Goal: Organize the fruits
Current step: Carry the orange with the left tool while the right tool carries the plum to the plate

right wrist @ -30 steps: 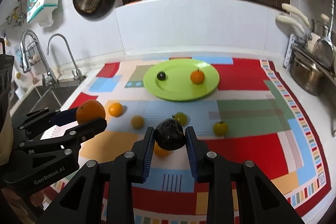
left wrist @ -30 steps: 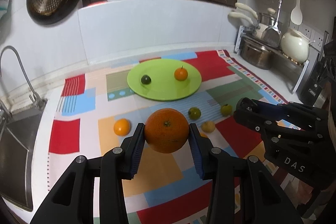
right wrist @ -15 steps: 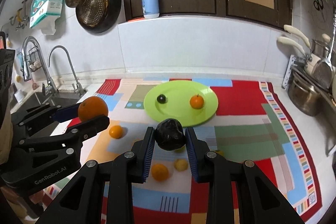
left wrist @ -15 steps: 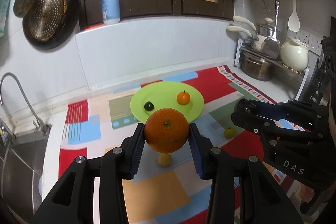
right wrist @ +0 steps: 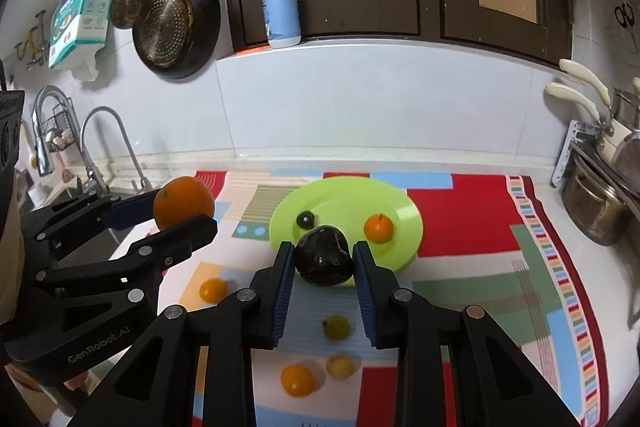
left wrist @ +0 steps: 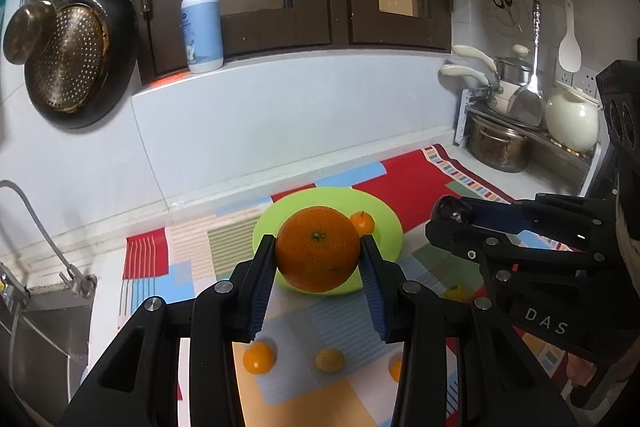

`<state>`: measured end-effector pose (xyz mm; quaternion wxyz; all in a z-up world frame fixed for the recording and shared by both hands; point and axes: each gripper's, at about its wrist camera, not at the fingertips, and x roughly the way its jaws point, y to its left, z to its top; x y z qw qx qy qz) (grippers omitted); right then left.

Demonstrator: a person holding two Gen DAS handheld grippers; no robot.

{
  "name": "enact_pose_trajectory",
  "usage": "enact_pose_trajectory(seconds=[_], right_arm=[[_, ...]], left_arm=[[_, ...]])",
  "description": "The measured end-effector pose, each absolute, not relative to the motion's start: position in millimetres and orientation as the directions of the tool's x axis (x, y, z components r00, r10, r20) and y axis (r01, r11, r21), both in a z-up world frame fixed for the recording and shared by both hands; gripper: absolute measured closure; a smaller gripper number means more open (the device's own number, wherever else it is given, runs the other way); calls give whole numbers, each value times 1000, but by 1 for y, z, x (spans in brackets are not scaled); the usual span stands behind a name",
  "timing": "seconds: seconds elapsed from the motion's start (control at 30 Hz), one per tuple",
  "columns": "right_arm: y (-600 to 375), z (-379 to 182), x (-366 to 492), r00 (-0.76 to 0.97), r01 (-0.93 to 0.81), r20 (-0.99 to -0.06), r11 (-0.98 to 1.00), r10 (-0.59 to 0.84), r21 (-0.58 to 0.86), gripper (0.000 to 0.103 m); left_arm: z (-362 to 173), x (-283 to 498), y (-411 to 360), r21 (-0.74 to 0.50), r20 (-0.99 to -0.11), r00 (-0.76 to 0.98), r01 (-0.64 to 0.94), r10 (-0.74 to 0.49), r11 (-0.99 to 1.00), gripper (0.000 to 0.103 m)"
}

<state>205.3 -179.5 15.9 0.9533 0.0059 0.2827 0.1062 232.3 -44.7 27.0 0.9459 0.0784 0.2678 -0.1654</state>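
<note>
The left gripper (left wrist: 318,259), marked "GenRobot.AI", clamps ribbed blue fingers (left wrist: 262,283) on a round pebbled orange (left wrist: 317,249); the right gripper (right wrist: 323,267), marked "DAS", clamps a glossy lumpy black fruit (right wrist: 325,262).

My left gripper (left wrist: 318,267) is black with blue ribbed pads and grips a deep orange orange (left wrist: 317,249). My right gripper (right wrist: 325,269) has the same black and blue and grips a glossy black fruit (right wrist: 325,261). The plate (right wrist: 400,207) is lime green. The mat (right wrist: 472,251) is a patchwork of red, pale blue, green, orange and cream, with a multicoloured striped border.
</note>
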Motion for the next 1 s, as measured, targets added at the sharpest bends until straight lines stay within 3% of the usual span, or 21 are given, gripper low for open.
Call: enact_pose_trajectory(seconds=[1.0], right_arm=[[-194, 2, 333, 764, -177, -616, 980, 194, 88, 72]], left_arm=[[7, 358, -57, 36, -603, 745, 382, -285, 923, 62]])
